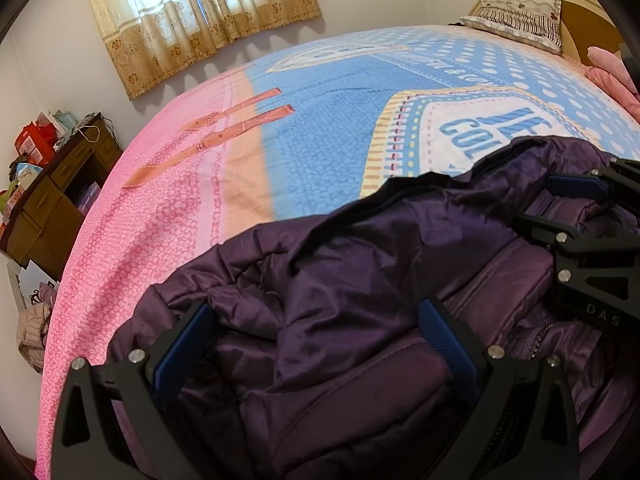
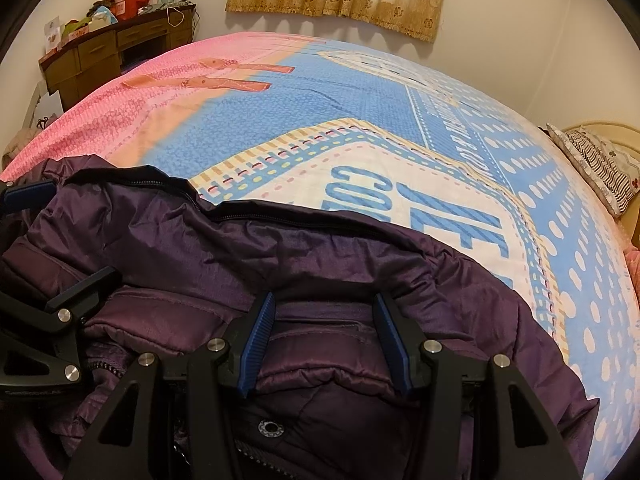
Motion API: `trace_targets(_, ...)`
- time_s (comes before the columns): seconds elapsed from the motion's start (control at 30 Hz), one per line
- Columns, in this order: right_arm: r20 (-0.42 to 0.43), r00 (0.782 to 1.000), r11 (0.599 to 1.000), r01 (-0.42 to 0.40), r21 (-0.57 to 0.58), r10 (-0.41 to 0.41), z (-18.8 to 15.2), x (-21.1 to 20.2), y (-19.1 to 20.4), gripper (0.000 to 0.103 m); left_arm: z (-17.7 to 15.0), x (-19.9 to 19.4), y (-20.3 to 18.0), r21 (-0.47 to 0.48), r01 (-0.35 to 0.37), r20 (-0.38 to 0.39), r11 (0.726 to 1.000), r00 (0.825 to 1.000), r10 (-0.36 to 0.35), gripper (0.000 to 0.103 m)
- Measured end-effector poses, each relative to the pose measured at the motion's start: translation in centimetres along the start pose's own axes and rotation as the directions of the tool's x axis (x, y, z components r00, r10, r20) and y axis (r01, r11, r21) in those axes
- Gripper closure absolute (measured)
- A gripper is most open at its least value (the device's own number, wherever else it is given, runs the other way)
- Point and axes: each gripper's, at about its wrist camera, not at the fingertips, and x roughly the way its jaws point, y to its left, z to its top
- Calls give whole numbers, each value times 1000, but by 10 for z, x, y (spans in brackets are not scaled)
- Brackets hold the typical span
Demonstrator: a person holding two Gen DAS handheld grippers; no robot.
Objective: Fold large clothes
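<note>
Fig.: purple padded jacket point(image 1: 360, 280) lies crumpled at the near edge of a bed w/ pink-and-blue printed bedspread point(image 1: 320, 132).

Left gripper point(image 1: 316, 328), at 6 o'clock in the left wrist view, has its jaws wide, pads straddling a raised fold of jacket fabric; pad contact can't be told.

Right gripper point(image 2: 326, 332), at 6 o'clock in the right wrist view, has its jaws about half apart around a quilted band; possibly pinching it, grip unclear.

Background: striped pillow point(image 1: 516, 20) at 1 o'clock, curtain point(image 1: 192, 12) at 11 o'clock, wooden dresser point(image 1: 60, 196) at 9 o'clock.
</note>
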Motion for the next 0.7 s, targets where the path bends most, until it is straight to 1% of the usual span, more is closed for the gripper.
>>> trace_targets(0.2,-1,1000,1000,-1,-3,1,1,-1,-1,50,0,0,2,-4,4,-1,1000,1000,-4,0)
trace_targets(0.23,-2,1000,1000,-16,2,16,2,-2,-3,49,1,0,3,-5,6,-4,1000,1000,-6,0)
trace_targets(0.27,-7,999,999,-42,7,42,3,-5,-8,46,3,-1,5,-11,17,-14,1000,1000,-17,0)
trace_targets(0.3,-26,996,996,-86,20,87,3,-12,-17,44,4,-3,8,-21,22,-21,1000,1000,-23,0)
trace_targets(0.33,-35,993,992,-109,61,112,3,-22,-25,41,6,-11,11,-37,13,-21,999,1000,-14,0)
trace_targets(0.37,-20,986,979,-162,127,165,-1,-39,-38,38,7,-25,16,-64,5,0,998,1000,-5,0)
trace_targets(0.4,-5,979,968,-199,154,202,-5,-52,-45,35,6,-42,21,-95,23,30,995,999,-21,0)
trace_targets(0.43,12,972,958,-233,168,234,-12,-72,-55,33,3,-61,27,-117,40,55,992,998,-34,0)
trace_targets(0.47,25,970,955,-244,171,243,-19,-90,-63,33,-2,-78,31,-133,42,80,990,996,-32,0)
trace_targets(0.53,47,956,940,-294,172,290,-45,-134,-82,33,-20,-123,41,-155,70,133,985,990,-50,0)
trace_targets(0.57,49,949,932,-316,175,313,-58,-152,-90,32,-30,-139,44,-152,71,141,986,989,-49,0)
trace_targets(0.63,58,939,920,-344,186,339,-95,-192,-107,29,-63,-183,52,-153,78,179,985,983,-50,0)
trace_targets(0.67,61,936,917,-353,188,347,-115,-209,-113,27,-86,-206,56,-154,92,199,984,978,-60,0)
trace_targets(0.7,58,934,915,-357,186,352,-137,-226,-118,27,-110,-225,59,-160,97,201,982,977,-63,0)
